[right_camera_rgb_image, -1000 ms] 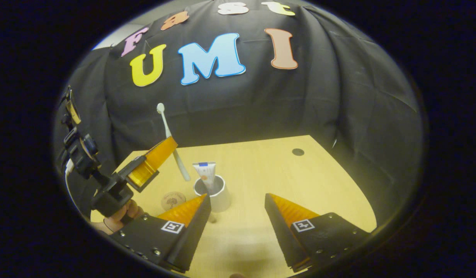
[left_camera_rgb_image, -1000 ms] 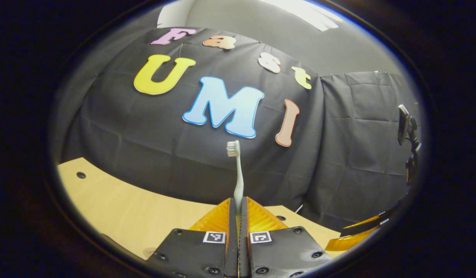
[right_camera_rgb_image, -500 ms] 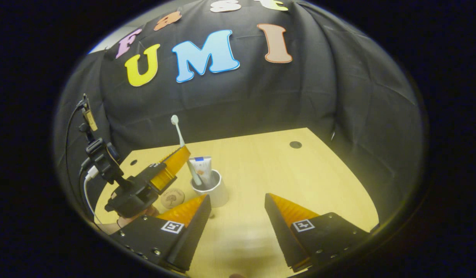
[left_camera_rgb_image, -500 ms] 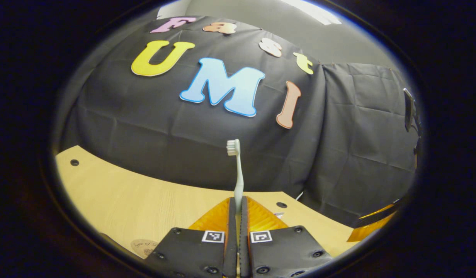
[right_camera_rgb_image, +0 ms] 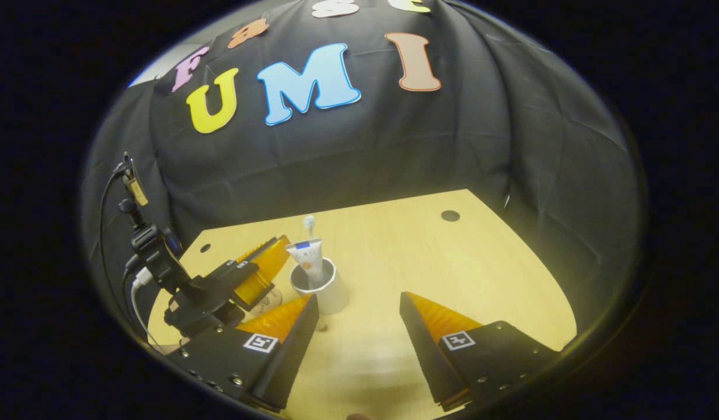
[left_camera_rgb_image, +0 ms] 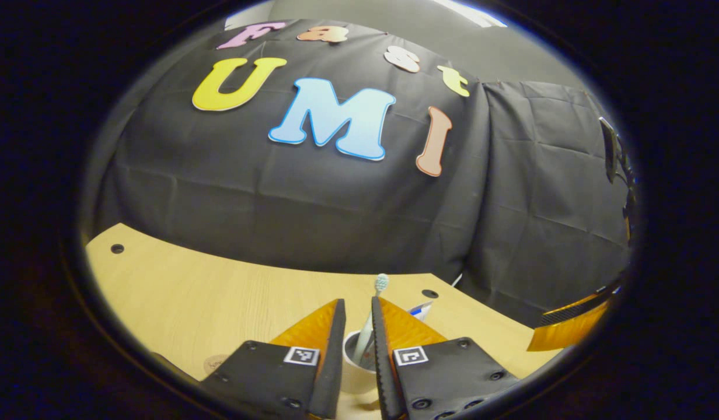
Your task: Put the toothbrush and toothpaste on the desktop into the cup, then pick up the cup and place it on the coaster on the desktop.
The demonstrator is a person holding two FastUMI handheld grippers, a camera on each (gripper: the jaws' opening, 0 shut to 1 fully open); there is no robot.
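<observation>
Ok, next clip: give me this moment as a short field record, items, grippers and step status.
cup: white cup upright on the wooden desktop
toothbrush: toothbrush standing in the cup, head up
toothpaste: toothpaste in the cup
left gripper: left gripper jaws open, either side of the toothbrush
right gripper: right gripper open, empty, short of the cup
coaster: partly visible behind the left gripper
remaining: cup not yet on the coaster

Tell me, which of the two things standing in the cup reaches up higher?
The toothbrush: its bristled head pokes up just behind and above the flat crimped end of the toothpaste tube in the white cup.
</observation>
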